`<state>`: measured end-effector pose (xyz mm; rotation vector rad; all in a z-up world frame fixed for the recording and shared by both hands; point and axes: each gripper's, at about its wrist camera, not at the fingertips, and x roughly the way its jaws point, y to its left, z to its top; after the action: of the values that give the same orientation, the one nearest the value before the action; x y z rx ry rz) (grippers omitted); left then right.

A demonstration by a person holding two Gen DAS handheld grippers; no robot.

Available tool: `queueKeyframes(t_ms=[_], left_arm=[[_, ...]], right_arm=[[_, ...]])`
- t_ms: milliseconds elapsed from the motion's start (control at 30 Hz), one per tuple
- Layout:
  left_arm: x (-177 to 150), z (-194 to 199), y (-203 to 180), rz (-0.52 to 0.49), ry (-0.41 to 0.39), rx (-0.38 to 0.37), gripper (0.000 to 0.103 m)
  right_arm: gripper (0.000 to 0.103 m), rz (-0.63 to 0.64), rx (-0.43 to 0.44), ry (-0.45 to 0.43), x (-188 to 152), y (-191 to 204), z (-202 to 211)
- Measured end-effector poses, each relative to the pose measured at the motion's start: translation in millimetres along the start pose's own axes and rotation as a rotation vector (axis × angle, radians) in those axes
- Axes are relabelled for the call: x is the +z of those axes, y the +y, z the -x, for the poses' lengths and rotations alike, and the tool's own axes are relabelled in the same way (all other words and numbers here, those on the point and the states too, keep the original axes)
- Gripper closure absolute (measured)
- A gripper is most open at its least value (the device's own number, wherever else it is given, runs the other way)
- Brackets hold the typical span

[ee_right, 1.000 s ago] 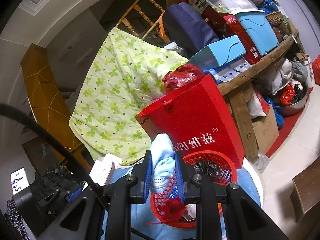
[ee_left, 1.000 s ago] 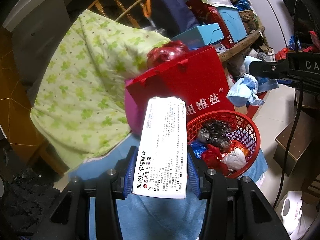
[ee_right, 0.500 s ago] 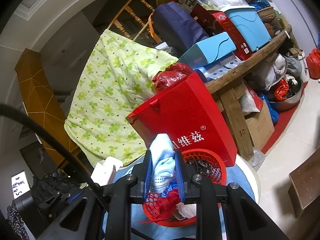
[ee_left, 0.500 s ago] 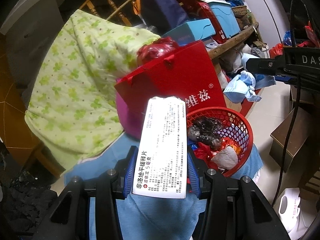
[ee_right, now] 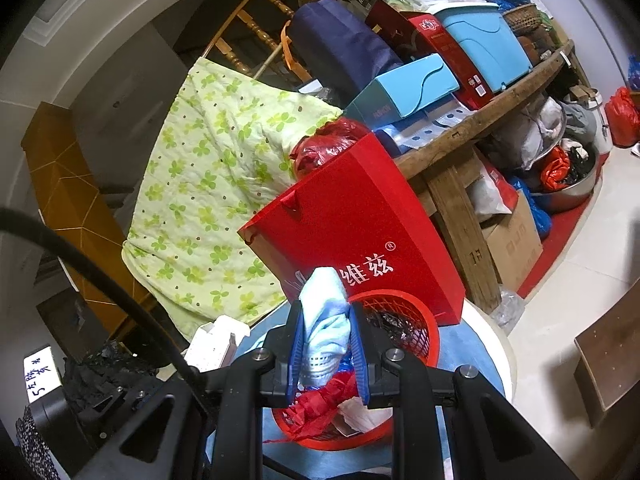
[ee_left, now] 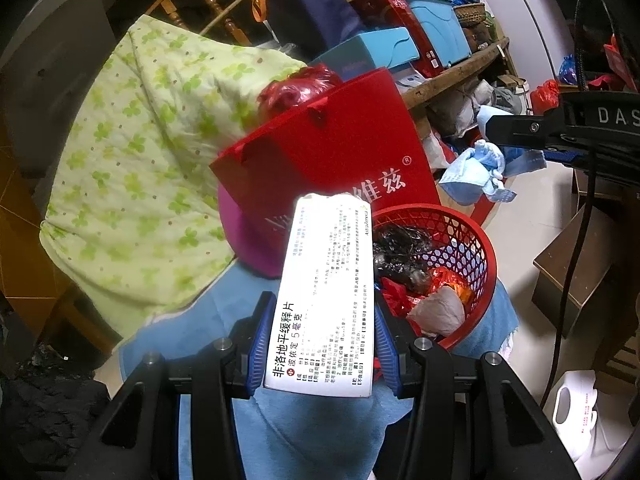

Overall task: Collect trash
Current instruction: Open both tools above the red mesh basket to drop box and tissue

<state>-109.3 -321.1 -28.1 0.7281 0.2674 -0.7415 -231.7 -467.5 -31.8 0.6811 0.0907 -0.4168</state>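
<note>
My left gripper (ee_left: 322,344) is shut on a white medicine box (ee_left: 326,292) with black print, held left of a red mesh basket (ee_left: 472,240). The basket holds black, red and grey trash and sits on a blue-covered table (ee_left: 304,432). My right gripper (ee_right: 328,352) is shut on a light blue face mask (ee_right: 326,312), held above the near left rim of the same basket (ee_right: 420,328). In the left wrist view the right gripper and its mask (ee_left: 480,176) hang above the basket's far right side. The medicine box also shows in the right wrist view (ee_right: 216,342).
A red paper bag (ee_left: 332,176) stands right behind the basket, with a green-patterned quilt (ee_left: 140,160) to its left. A wooden shelf (ee_right: 480,116) loaded with boxes is behind. Cardboard box (ee_right: 516,240) and bowls sit on the floor at right. A white jug (ee_left: 576,408) stands low right.
Both grippers have shifted slightly relative to the basket, keeping hold of the box and the mask. The scene has drifted left and down in the right wrist view.
</note>
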Motion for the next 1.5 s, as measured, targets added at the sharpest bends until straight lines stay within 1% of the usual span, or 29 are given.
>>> queueKeyframes(t_ms=[600,833,1067,1200,1267,1333,1367,1400,1500], left_arm=[[-4.1,-17.3,-8.6,-0.002,0.035,-0.028,0.054],[-5.3,-20.8,-8.0,0.002,0.043,-0.034,0.054],[-4.7,-31.2,-4.6,0.016,0.059,-0.058,0.054],[-1.5,-39.4,7.0,0.067,0.073,-0.135,0.054],[1.2,-44.8,16.8,0.101,0.085,-0.194,0.054],[3.3,-48.4,23.0,0.127,0.093,-0.236,0.054],[4.8,-51.6,28.1,0.146,0.100,-0.274,0.054],[5.3,-53.6,30.8,0.159,0.104,-0.292,0.054],[8.0,-62.2,41.4,0.223,0.131,-0.387,0.054]], right_arm=[[0.080,-0.029,-0.030,0.021,-5.5,-14.9,-9.7],[0.080,-0.032,-0.038,0.027,-5.7,-15.2,-14.1],[0.080,-0.019,-0.055,0.022,-0.8,-12.2,-24.5],[0.080,-0.010,-0.077,0.020,5.3,-12.9,-36.7],[0.080,0.001,-0.097,0.014,8.2,-13.1,-43.2],[0.080,0.006,-0.113,0.013,10.6,-14.3,-49.7],[0.080,0.006,-0.117,0.014,12.0,-15.2,-52.7],[0.080,0.004,-0.125,0.018,13.1,-16.3,-57.4],[0.080,0.005,-0.137,0.028,15.1,-17.6,-68.4]])
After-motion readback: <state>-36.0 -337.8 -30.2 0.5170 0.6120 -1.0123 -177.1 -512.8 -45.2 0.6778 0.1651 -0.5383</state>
